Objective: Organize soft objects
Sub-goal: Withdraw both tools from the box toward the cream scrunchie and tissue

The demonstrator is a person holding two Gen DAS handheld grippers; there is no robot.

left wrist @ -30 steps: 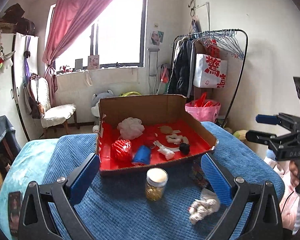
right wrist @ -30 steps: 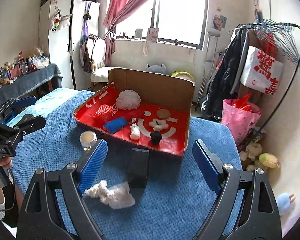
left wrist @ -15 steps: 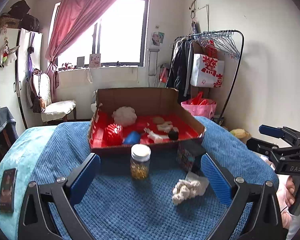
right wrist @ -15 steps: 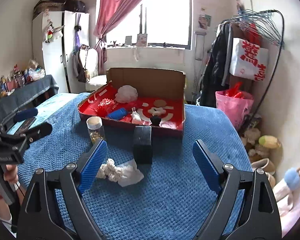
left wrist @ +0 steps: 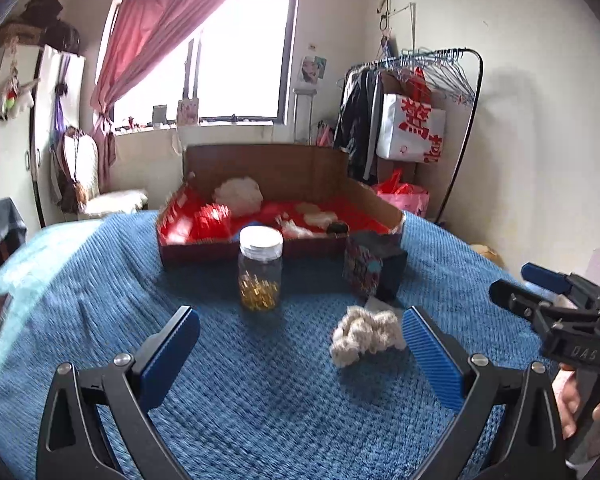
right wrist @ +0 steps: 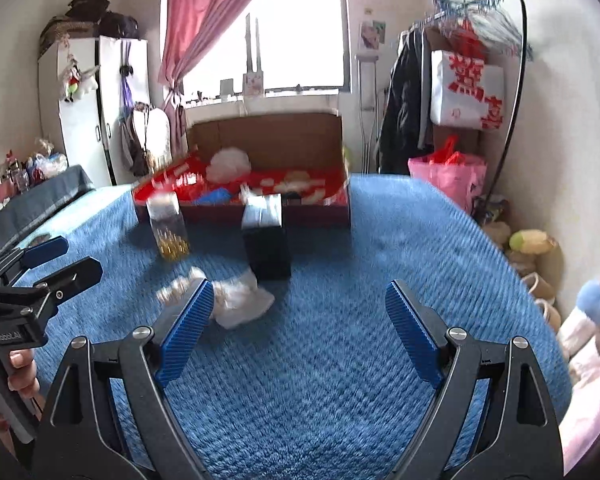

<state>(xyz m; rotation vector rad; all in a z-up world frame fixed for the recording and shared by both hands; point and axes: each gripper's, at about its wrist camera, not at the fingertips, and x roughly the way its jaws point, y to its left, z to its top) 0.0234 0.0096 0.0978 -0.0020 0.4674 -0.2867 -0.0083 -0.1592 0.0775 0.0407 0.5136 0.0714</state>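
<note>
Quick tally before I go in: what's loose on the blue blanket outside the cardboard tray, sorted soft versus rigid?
Soft: 1, the crumpled white fluffy cloth
Rigid: 2, the white-lidded clear jar of golden capsules and the dark upright box
Total: 3

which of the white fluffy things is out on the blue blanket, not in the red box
The crumpled white fluffy piece lying on the blue blanket beside the dark box. The other, the round white puff, sits inside the red box near its back wall.

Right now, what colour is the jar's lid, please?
White; the jar's lid shows best in the left wrist view.
</note>
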